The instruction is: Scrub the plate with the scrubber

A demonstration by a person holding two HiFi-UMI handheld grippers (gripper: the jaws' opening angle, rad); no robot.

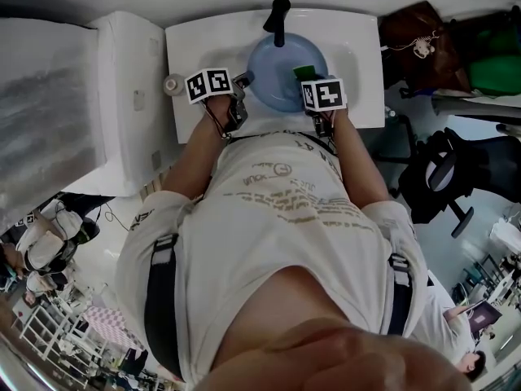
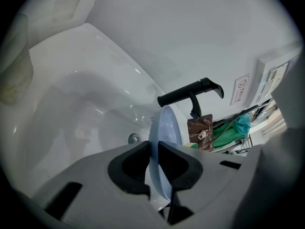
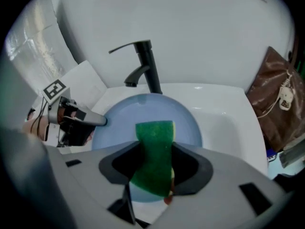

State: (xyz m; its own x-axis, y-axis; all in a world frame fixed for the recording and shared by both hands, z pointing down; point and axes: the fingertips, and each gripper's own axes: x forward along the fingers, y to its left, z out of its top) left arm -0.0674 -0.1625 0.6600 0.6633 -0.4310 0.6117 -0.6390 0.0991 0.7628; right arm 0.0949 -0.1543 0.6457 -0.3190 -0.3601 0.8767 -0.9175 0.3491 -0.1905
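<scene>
White printed T-shirt (image 1: 285, 218), dark straps (image 1: 160, 300) down its sides; above it, grey left gripper (image 1: 242, 81) and right gripper (image 1: 308, 76) carry black-and-white marker cubes (image 1: 207, 84).

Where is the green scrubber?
The scrubber is right of centre in the head view, clamped in the right gripper over the plate, near the tap.

No legible text or labels.
</scene>
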